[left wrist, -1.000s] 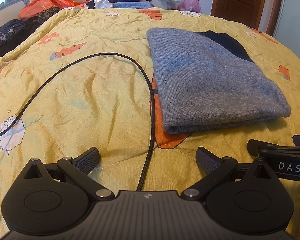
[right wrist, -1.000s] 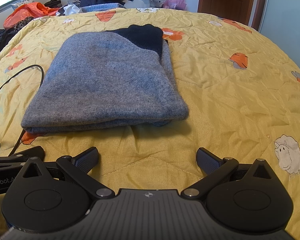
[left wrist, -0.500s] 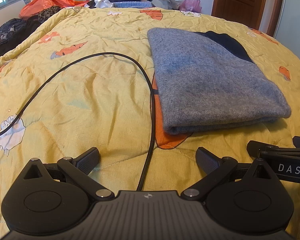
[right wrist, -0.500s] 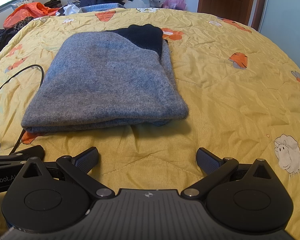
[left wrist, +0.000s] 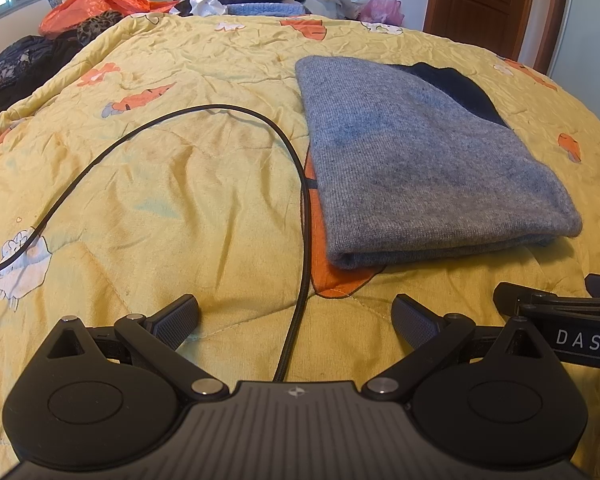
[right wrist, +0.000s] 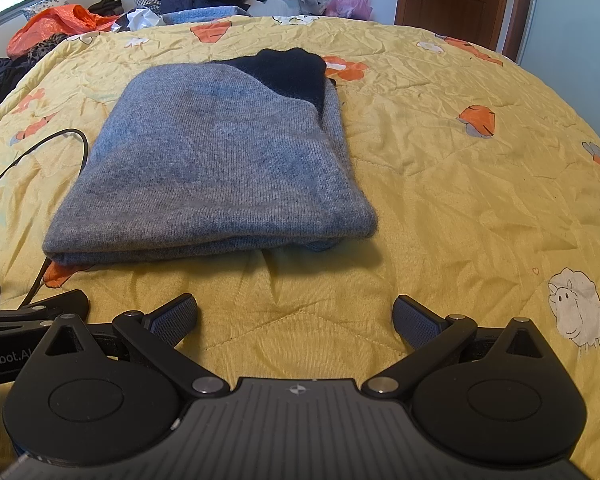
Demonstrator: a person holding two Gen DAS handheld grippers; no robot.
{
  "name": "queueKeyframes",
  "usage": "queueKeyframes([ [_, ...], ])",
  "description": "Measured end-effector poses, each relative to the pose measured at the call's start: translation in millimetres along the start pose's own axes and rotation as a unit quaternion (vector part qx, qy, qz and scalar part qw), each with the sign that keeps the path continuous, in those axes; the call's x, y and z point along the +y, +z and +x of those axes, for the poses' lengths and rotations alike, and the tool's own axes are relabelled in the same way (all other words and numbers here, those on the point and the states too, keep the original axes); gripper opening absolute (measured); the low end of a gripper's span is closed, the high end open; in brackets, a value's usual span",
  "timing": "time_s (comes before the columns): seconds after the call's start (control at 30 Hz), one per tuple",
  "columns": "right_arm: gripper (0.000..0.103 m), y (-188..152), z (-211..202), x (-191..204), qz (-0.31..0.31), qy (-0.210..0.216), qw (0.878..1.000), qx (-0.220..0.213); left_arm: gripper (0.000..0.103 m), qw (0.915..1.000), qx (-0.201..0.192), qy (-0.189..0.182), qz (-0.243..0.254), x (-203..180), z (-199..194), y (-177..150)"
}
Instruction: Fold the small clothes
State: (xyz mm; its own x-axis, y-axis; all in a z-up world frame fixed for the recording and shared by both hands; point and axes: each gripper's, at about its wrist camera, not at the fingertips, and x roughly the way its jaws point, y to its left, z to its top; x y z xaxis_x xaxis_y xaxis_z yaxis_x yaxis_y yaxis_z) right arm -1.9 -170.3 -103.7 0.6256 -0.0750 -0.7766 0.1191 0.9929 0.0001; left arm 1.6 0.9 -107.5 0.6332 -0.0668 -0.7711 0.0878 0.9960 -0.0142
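I have both tools spread wide and empty: left gripper [left wrist: 296,316], right gripper [right wrist: 295,315]. Folded grey sweater [right wrist: 220,160] lies flat on the yellow quilt [right wrist: 460,200], just ahead (dark navy part at far end). Black cable [left wrist: 300,216] runs beneath its edge, partly hidden.

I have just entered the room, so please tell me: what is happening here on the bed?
A person holds two tools over a yellow quilt. The left tool and the right tool are both open and hold nothing. The grey sweater already lies folded ahead of them, untouched. A black cable runs beside it.
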Motion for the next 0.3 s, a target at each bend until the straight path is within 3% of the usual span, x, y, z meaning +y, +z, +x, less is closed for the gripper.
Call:
queueKeyframes([
  [0.17, 0.103, 0.5, 0.2, 0.0, -0.001, 0.001, 1.0, 0.003, 0.103, 0.9988, -0.028, -0.016, -0.036, 9.6, -9.5, -3.8],
  [0.3, 0.103, 3.7, -5.9, -2.9, 0.006, 0.006, 1.0, 0.006, 0.103, 0.9978, -0.063, 0.0, -0.02, 4.8, -28.6, -1.6],
])
